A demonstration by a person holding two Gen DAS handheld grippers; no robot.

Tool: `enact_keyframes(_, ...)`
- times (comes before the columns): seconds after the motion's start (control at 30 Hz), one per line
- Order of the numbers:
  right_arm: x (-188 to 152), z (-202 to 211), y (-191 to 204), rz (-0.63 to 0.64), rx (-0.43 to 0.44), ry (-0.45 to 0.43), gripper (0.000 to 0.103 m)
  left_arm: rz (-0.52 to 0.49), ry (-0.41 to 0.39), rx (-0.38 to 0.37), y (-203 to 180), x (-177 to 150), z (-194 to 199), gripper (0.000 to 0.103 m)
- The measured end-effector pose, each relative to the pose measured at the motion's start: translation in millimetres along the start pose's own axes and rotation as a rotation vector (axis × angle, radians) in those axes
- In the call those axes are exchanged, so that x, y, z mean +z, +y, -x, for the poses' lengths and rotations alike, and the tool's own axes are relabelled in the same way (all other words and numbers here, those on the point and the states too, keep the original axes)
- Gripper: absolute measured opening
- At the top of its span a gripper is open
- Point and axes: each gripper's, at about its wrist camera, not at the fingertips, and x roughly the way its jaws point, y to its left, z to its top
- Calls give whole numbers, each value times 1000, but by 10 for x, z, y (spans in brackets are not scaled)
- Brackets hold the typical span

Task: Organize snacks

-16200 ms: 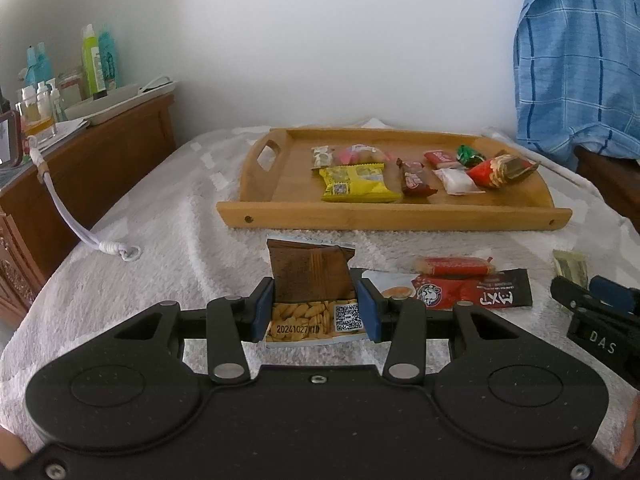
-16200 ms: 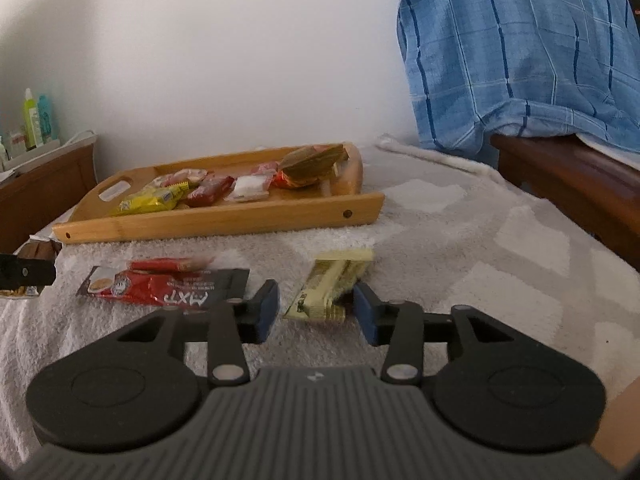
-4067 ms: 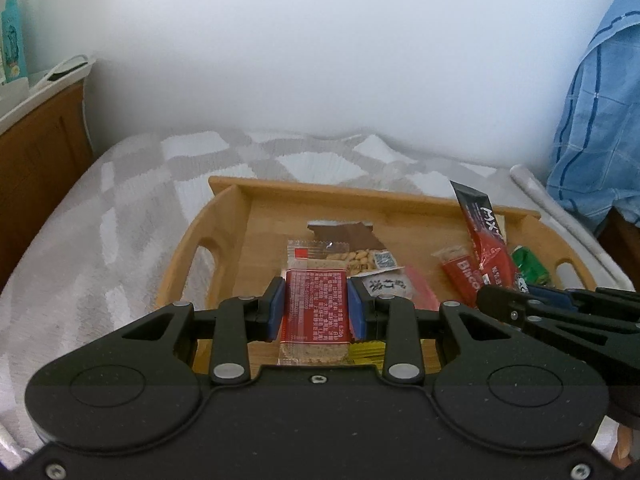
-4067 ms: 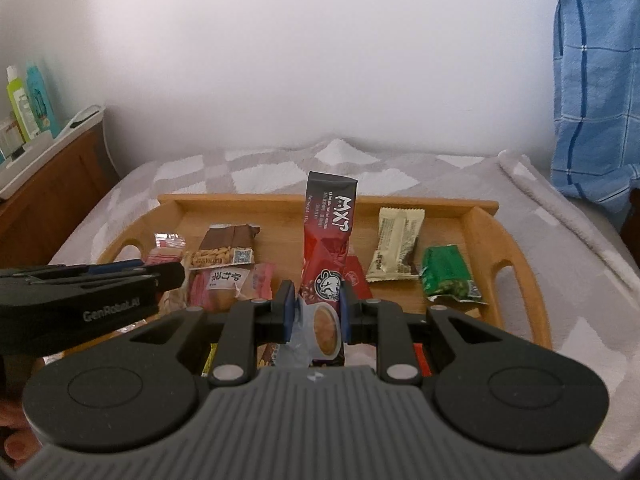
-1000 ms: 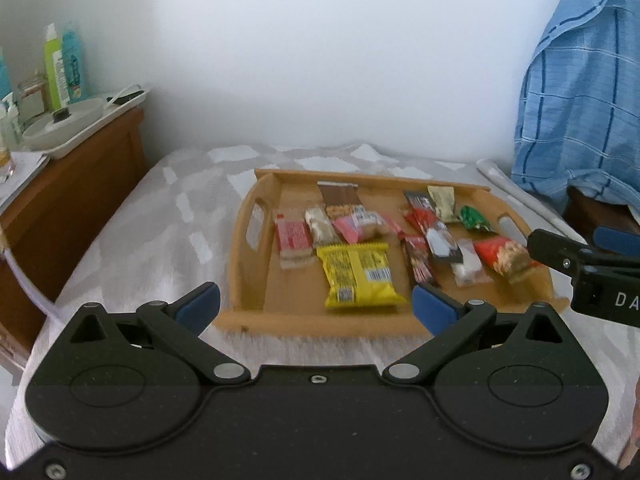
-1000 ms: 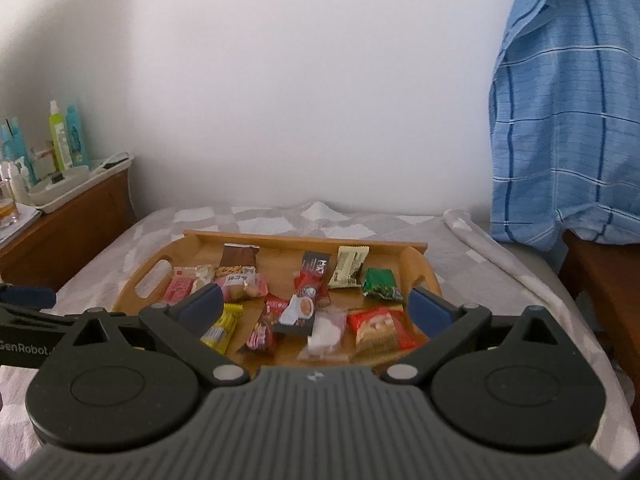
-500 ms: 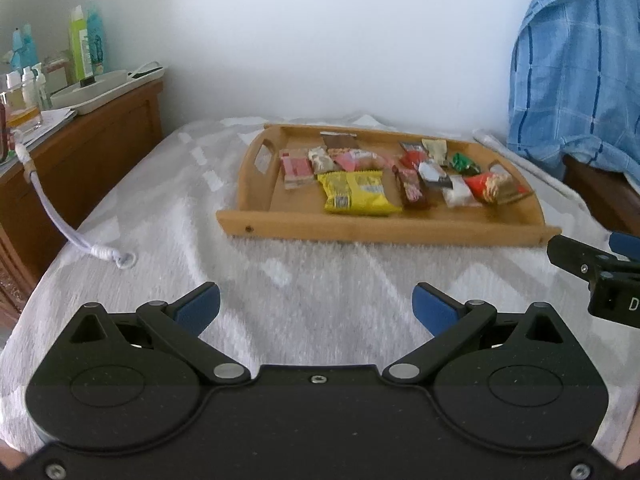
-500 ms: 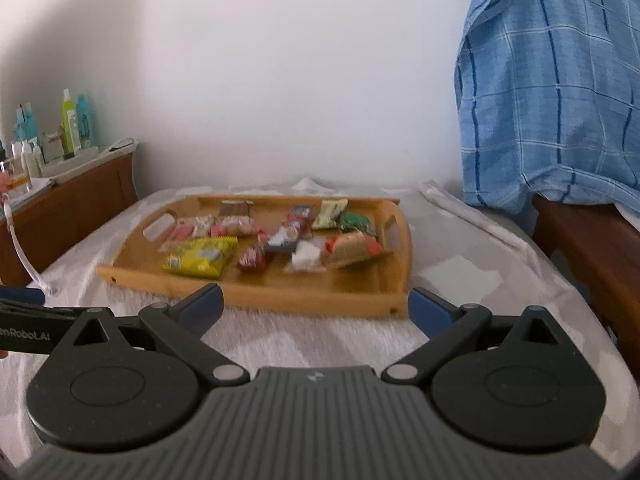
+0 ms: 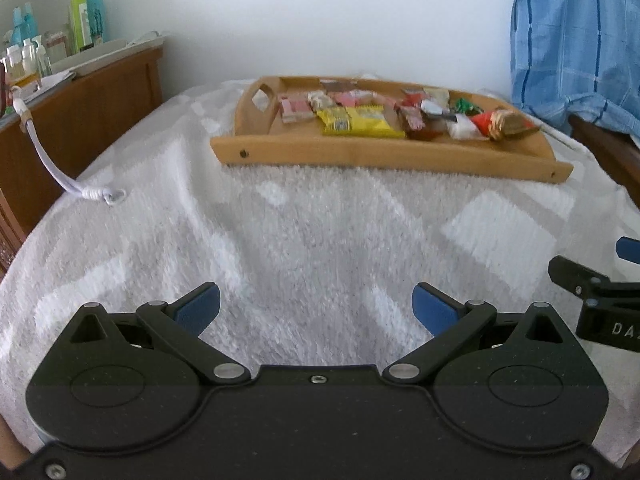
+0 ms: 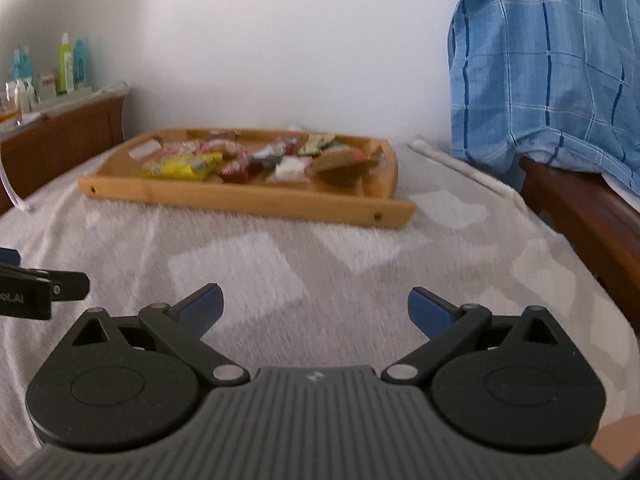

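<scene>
A wooden tray rests on the far part of the white-and-grey blanket and holds several snack packets. Among them are a yellow packet, a pink-red wafer pack and a red-and-brown wrapped snack. My left gripper hovers low over bare blanket well short of the tray, fingers wide open and empty. My right gripper is likewise open and empty over the blanket. Each gripper's tip shows at the edge of the other's view.
A wooden dresser with bottles stands at the left, and a white cord hangs from it onto the blanket. A blue checked shirt drapes over wooden furniture at the right. A white wall is behind.
Both grippers have drawn back and dropped lower, so the tray looks farther away. Their fingers stay open and empty.
</scene>
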Motion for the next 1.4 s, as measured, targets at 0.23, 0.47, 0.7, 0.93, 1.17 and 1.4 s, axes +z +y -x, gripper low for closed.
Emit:
enact_keyframes(0.23,-150,-80,-40,-41,-5,8,103,-34,-41,11,-66,-117,-56,103)
enact_keyframes(0.47,-184,-86,-26,-38,-12,-16,103,-22,-64,4,-51,-154,-52,103)
enact_keyframes(0.7,-199,-75,-18,-33,-13,-25,103,-17,-62,2,-43,-151,-52,103)
enact_keyframes(0.93,-200,-76,-21,-33,-12,-28,103,-11,-60,0,-37,-148,-50,103)
enact_keyframes(1.17,-201,-76,-21,-33,-12,-28,103,-9,-60,-1,-33,-145,-49,103)
enact_keyframes(1.4,-203,-75,-21,-33,-12,-28,103,-6,-62,-1,-30,-153,-48,103)
